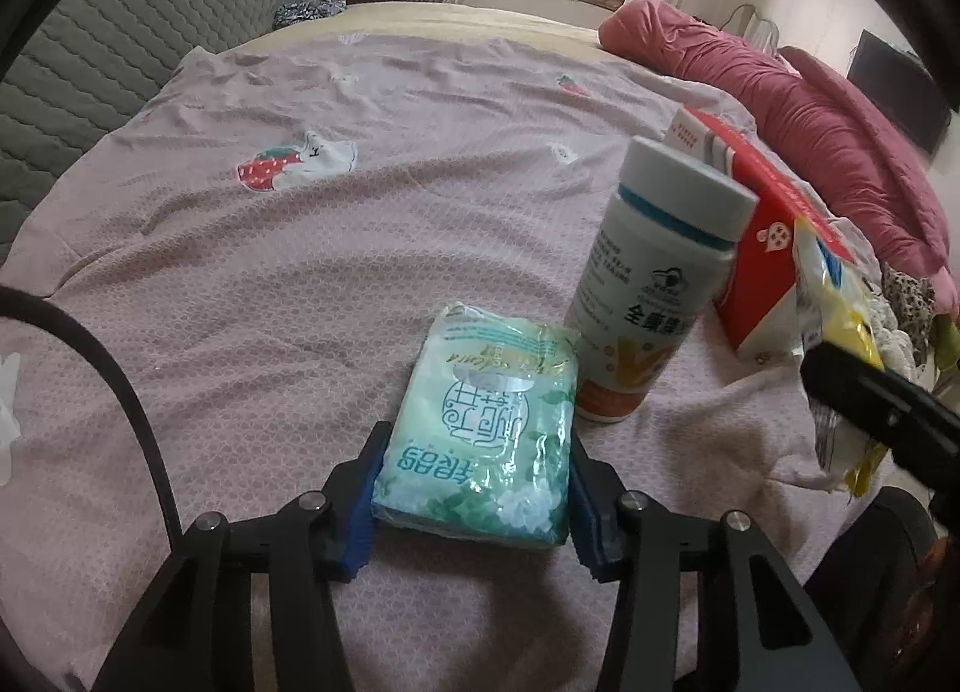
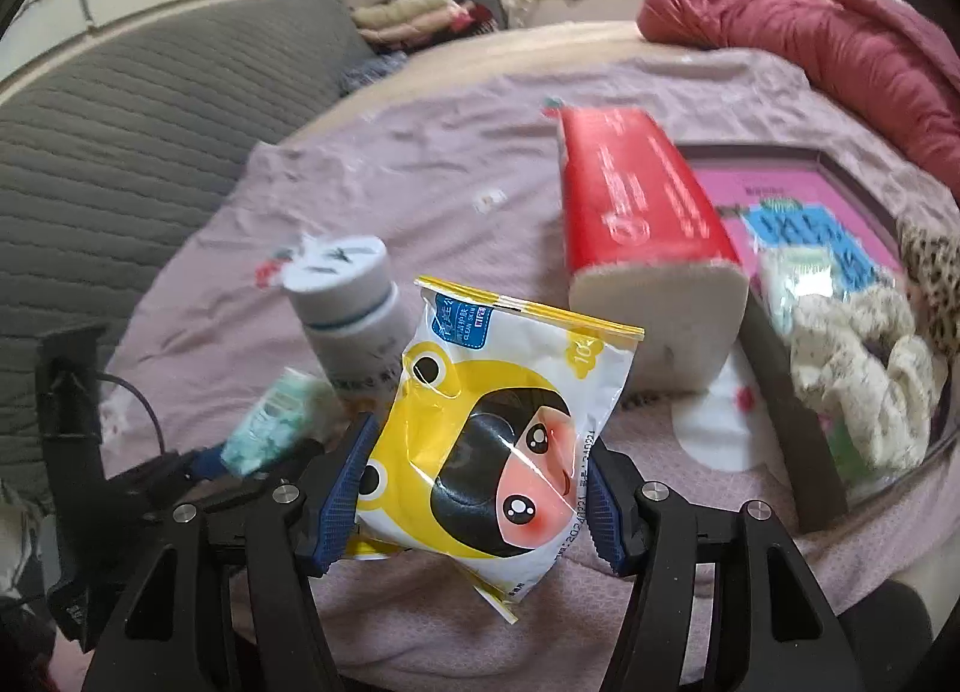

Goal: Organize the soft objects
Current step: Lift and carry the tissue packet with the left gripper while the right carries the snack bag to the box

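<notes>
A green pack of tissues (image 1: 486,422) lies flat on the pink bed sheet (image 1: 360,242). My left gripper (image 1: 471,512) has its blue pads against the pack's two long sides and is shut on it. That pack shows blurred at lower left in the right wrist view, green tissues (image 2: 270,428). My right gripper (image 2: 474,506) is shut on a yellow and white wipes pack (image 2: 498,422) with a cartoon face, held clear of the sheet. At the right edge of the left wrist view the same wipes pack (image 1: 834,284) hangs in a black finger.
A white bottle (image 1: 654,284) stands just right of the green pack, with a red tissue pack (image 2: 636,200) behind it. A dark-rimmed tray with a pink floor (image 2: 810,194) holds soft fabric items (image 2: 852,356). A red quilt (image 1: 810,110) lies along the right; grey cushion (image 1: 150,32) at left.
</notes>
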A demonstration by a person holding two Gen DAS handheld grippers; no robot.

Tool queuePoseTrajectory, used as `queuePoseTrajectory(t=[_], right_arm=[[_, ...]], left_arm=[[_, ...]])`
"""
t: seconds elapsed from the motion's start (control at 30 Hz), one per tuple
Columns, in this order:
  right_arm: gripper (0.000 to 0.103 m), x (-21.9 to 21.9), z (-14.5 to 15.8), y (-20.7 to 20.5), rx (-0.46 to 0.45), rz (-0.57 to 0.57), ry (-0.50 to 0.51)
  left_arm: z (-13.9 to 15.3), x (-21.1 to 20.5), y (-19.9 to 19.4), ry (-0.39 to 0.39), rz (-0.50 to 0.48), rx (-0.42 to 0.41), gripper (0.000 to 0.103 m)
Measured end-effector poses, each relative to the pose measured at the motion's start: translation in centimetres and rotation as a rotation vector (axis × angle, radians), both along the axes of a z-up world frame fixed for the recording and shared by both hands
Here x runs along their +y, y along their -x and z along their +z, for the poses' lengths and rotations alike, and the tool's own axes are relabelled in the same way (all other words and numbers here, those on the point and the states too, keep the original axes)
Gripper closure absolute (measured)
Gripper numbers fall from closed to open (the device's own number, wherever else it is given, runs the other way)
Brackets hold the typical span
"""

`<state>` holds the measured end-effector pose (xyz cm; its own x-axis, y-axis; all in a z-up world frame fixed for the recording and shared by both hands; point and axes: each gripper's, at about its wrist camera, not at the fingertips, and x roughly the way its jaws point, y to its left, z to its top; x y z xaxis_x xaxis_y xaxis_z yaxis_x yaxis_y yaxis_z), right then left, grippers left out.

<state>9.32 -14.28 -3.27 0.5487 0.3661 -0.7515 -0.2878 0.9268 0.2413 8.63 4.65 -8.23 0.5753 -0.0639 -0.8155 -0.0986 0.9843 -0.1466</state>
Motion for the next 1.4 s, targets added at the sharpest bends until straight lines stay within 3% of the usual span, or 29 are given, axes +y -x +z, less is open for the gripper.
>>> queuePoseTrajectory(t=[0.23,0.4,0.67,0.83,1.13,1.4], right_arm=[[0.039,-1.1,2.0,0.5,-0.067,-0.008,-0.052],[0.039,-2.6,3.6,0.6,-0.112,-0.025,-0.108],[0.039,-8.5,6.4,0.0,-0.176,-0.148,-0.214],[0.039,-14.1,8.0,-0.1,-0.247,-0.283,-0.186],[0.039,-22.8,8.3,0.5,-0.293,-0.499,-0.108],[0.039,-25.7,5.8,-0.9,-0.210,-0.512,-0.063]], left_arm=[[2.4,-0.3,1.7,0.007,0.024,-0.044,0.052],[5.9,-0.9,3.1,0.031,0.049,-0.109,0.051],[11.9,-7.7,3.2,0.030,-0.081,-0.204,0.051],[13.6,-12.6,2.0,0.043,-0.164,-0.223,0.051],[13.9,-22.0,-0.8,0.047,-0.326,-0.202,0.051],[9.7,-28.0,-5.1,0.025,-0.402,-0.106,0.051]])
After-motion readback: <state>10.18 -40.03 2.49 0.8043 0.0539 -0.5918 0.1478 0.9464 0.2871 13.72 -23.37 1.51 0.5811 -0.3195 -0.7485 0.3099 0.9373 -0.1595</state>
